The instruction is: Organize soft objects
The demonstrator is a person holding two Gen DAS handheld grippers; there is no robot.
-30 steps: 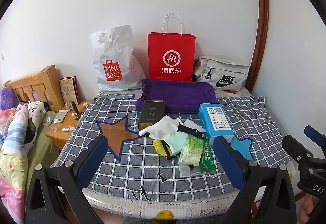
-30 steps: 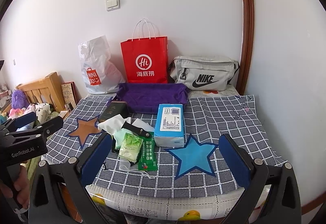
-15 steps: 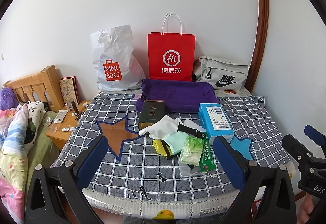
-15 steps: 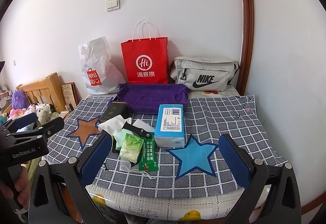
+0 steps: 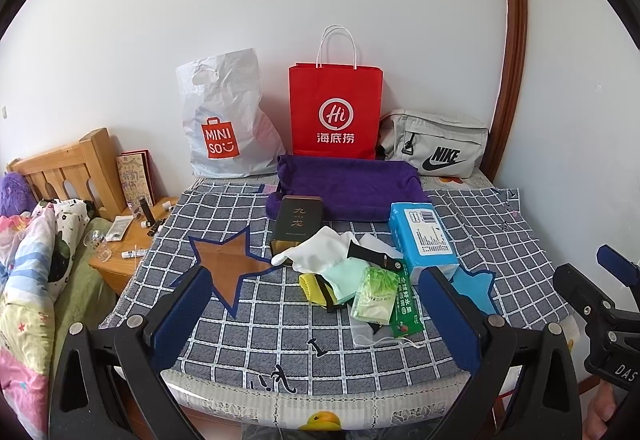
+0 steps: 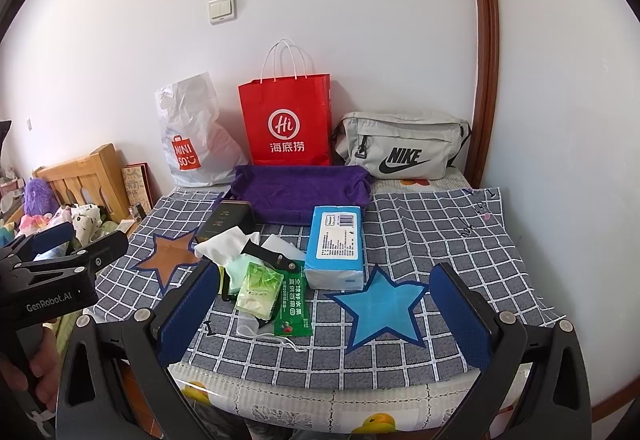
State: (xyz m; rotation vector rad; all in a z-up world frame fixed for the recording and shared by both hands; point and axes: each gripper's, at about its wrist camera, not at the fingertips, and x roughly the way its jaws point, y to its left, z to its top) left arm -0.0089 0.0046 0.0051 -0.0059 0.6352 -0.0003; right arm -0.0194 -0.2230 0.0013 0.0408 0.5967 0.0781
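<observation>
Left tongs (image 5: 316,314) and right tongs (image 6: 324,310) both spread wide, empty, hovering at the near edge of the checked cloth (image 6: 432,236). Soft pile, white cloth (image 5: 320,254), mint cloth (image 5: 344,276), green tissue pack (image 5: 374,296), sits mid-cloth, just left of the blue tissue box (image 5: 422,236). Purple towel (image 5: 348,186) lies behind it, before the red paper bag (image 5: 335,112).

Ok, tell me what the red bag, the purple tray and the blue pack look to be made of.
Red bag: stiff matte paper, judging by its sharp creases and twisted white cord handles. Purple tray: soft plush fabric, fuzzy with slumped walls. Blue pack: thin glossy plastic wrap, likely over tissues; its sides bulge softly.
</observation>
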